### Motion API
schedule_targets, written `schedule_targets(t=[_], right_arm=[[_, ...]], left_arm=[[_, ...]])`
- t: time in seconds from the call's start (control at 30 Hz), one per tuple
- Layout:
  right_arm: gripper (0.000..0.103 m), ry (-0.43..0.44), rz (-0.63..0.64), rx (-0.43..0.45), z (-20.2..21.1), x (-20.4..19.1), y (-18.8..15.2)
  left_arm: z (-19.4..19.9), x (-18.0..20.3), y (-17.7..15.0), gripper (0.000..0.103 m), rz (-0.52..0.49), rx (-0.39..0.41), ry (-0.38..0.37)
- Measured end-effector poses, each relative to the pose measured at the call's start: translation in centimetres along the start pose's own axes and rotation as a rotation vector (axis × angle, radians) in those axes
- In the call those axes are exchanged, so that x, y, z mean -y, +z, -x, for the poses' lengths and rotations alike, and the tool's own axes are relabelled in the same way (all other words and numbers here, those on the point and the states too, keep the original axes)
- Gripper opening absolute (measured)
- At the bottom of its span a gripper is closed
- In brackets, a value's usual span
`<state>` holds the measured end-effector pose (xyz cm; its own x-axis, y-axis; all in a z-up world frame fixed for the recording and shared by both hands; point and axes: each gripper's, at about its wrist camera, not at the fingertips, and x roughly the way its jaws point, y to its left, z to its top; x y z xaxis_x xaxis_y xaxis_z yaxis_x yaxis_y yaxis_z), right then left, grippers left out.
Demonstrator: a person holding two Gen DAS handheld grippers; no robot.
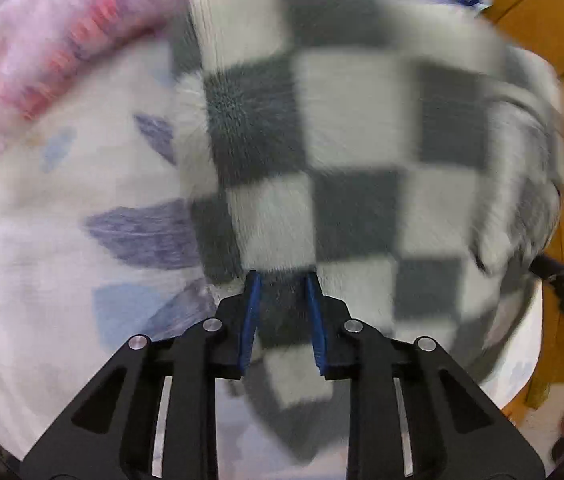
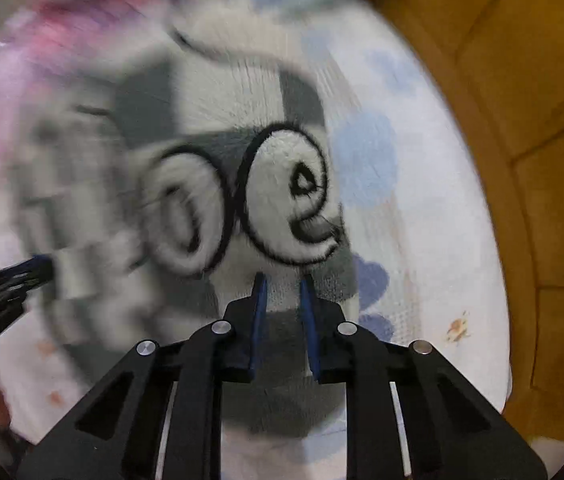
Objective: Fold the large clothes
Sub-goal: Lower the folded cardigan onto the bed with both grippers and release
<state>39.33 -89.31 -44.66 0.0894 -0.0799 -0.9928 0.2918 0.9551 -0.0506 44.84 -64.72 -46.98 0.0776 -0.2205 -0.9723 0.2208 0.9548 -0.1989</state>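
Spread across a bed sheet [image 1: 22, 208] printed white with blue and purple patches: a fuzzy checkered garment [image 1: 346, 128] in grey and white squares. Seen again in the right wrist view as the same checkered garment [image 2: 218, 92], there bearing large white plush letters [image 2: 286, 192] outlined in black, lying near the sheet's [image 2: 422, 216] right edge.

Bunched along the far upper left, touching the sheet: a pink and lilac fabric [image 1: 54, 52], too blurred to identify further. Beyond the bed on the right, orange-brown tiled floor [image 2: 542, 160]. Nothing between either claw and the fleece. No containers anywhere.

Left claw [image 1: 282, 276] partly closed, blue pads [image 1: 252, 312] set on either side of a grey square near the garment's near edge, a narrow gap between them filled with fleece; whether actually pinched, not possible to tell. Right claw [image 2: 282, 278] likewise narrowed, tips planted on the fleece just below the letters, cloth showing between the jaws; grip or mere contact, also not possible to tell.

Visible at the far right of the left view, dark and smeared, the right claw's tip [image 1: 562, 280] at the garment's side; at the left of the right view, the left claw's blue tip [image 2: 38, 266] against the cloth.

Heavy motion blur over the garment's left part in the right view and over its edges in the left view. Lettering only partly legible.
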Motion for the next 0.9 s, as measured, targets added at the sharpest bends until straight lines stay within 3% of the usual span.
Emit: schedule_targets(t=[0.07, 0.17, 0.23, 0.3, 0.4, 0.43, 0.53, 0.6, 0.67, 0.83, 0.9], right_arm=[[0.018, 0.015, -0.071, 0.001, -0.2, 0.6, 0.7], [0.018, 0.040, -0.075, -0.028, 1.5, 0.8, 0.6], [0.019, 0.108, -0.113, -0.067, 3.2, 1.4, 0.9], [0.019, 0.226, -0.158, 0.013, 6.6, 2.2, 2.4], [0.021, 0.279, -0.150, 0.083, 8.4, 1.8, 6.2], [0.021, 0.245, -0.142, 0.105, 7.7, 1.1, 8.2], [0.021, 0.120, -0.077, 0.117, 3.6, -1.3, 12.1], [0.022, 0.078, -0.068, 0.154, 2.8, -1.9, 13.3], [0.022, 0.069, -0.071, 0.142, 3.0, -1.8, 13.4], [0.025, 0.098, -0.075, 0.118, 4.1, -1.2, 12.2], [0.043, 0.055, -0.069, 0.107, 5.4, -1.2, 11.7]], left_arm=[[-1.6, -0.5, 1.7, 0.024, 0.039, 0.010, -0.065], [-0.5, -0.1, 2.9, 0.023, -0.015, -0.029, -0.025], [2.9, 0.2, 2.9, 0.022, -0.064, 0.032, -0.028], [5.7, -0.1, 3.8, 0.022, -0.067, 0.101, -0.054], [7.2, -1.2, 8.2, 0.022, -0.006, 0.170, -0.071], [6.4, -1.5, 10.3, 0.023, 0.007, 0.168, -0.058], [0.4, -0.5, 14.5, 0.022, 0.005, 0.059, -0.039], [-1.3, 0.8, 15.1, 0.022, -0.023, 0.088, 0.022], [-1.0, 1.7, 15.6, 0.021, -0.047, 0.096, 0.072], [0.2, 1.4, 14.0, 0.024, -0.067, 0.086, 0.065], [1.3, 1.4, 13.3, 0.033, -0.065, 0.074, 0.077]])
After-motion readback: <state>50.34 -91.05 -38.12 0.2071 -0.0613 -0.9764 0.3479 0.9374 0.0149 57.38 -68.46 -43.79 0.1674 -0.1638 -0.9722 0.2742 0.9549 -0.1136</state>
